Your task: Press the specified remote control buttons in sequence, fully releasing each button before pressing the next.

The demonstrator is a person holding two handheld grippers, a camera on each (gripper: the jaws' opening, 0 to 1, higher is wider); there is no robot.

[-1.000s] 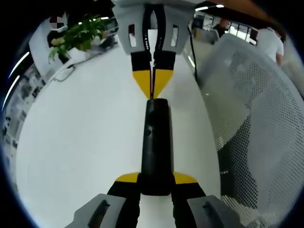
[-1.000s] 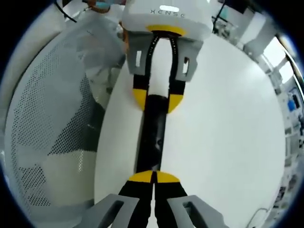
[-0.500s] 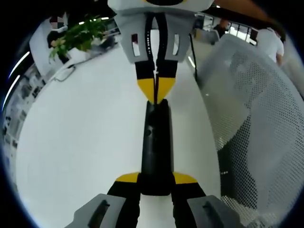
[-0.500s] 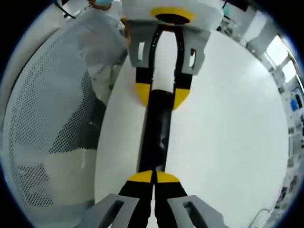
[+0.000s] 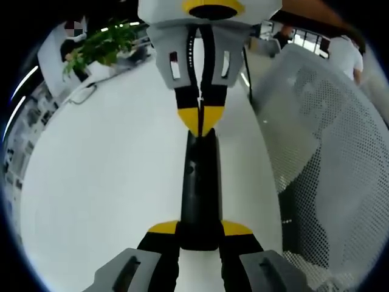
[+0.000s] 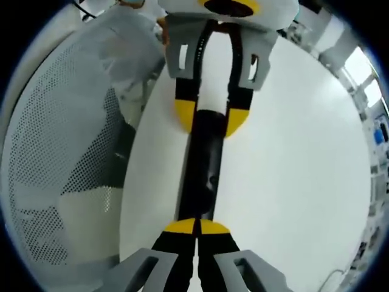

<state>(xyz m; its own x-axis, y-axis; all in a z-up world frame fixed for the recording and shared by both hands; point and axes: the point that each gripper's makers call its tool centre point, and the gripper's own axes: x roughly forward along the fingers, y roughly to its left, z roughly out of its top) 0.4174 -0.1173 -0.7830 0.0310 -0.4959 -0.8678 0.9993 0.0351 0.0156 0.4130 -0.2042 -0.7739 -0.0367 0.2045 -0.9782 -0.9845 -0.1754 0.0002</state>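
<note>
A slim black remote control (image 5: pixel 199 182) lies lengthwise above the white table (image 5: pixel 103 182). My left gripper (image 5: pixel 199 228) is shut on its near end, with a yellow pad on each side. My right gripper (image 5: pixel 199 129) comes in from the top of the left gripper view. Its jaws are shut and their yellow tips rest on the remote's far end. In the right gripper view the right gripper (image 6: pixel 196 226) is shut at one end of the remote control (image 6: pixel 203 176). The left gripper (image 6: pixel 211 120) clamps the other end.
A white mesh chair back (image 5: pixel 328 140) stands close beside the table edge, and the same chair (image 6: pixel 61 140) appears in the right gripper view. A green plant (image 5: pixel 100 45) and a cable lie at the far side of the table. People (image 5: pixel 346 52) stand in the background.
The right gripper has moved a little closer along the remote toward the left gripper, and its tips now sit slightly further onto the remote's end. The left gripper keeps its hold.
</note>
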